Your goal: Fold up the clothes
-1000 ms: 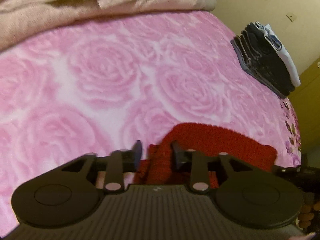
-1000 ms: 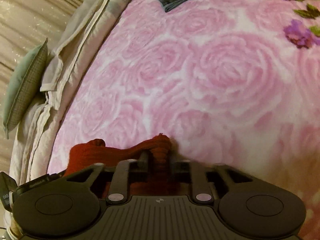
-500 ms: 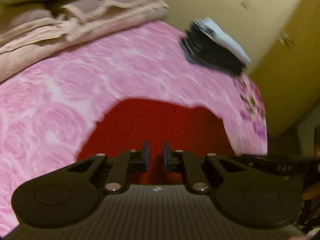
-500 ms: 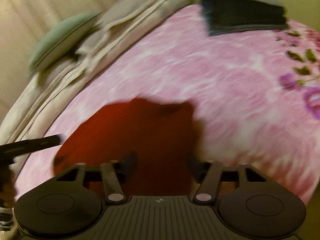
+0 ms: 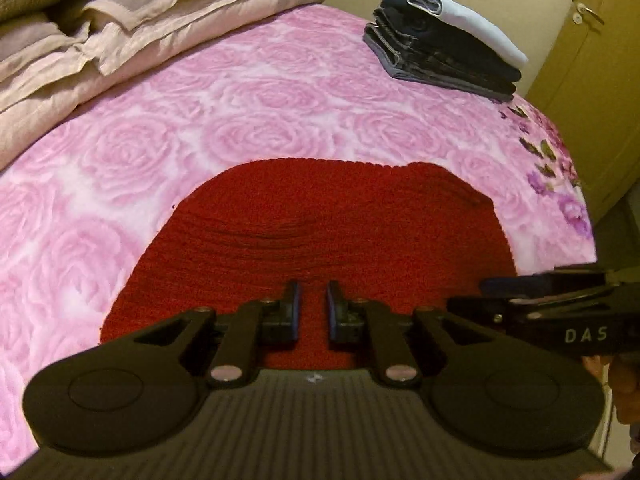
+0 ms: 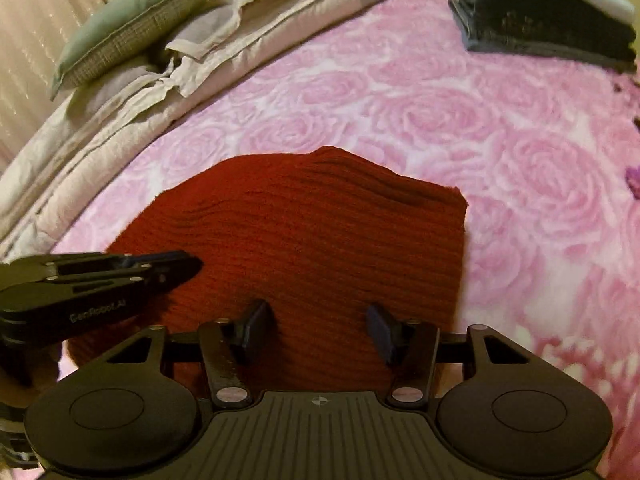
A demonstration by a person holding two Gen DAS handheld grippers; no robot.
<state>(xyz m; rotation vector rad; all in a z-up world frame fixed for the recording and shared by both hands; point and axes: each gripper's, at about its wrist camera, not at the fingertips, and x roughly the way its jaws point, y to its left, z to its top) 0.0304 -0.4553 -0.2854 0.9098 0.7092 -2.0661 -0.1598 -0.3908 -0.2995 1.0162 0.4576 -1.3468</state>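
Dim, warm yellowish indoor light tints both views, and no lamp shows. Fisheye bending curves the bedspread (image 5: 260, 92) edge and darkens the corners. The red knit (image 5: 320, 232) looks grainy, its folds casting soft shadows. The clothes stack (image 6: 540, 12) is slightly smeared at the right view's edge, and the wardrobe (image 5: 588, 60) is soft

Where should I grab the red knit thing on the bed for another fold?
Probably the far right corner of the red knit, coming from its right edge. That corner is square, free and lying flat on the pink blanket, with open space beside it.
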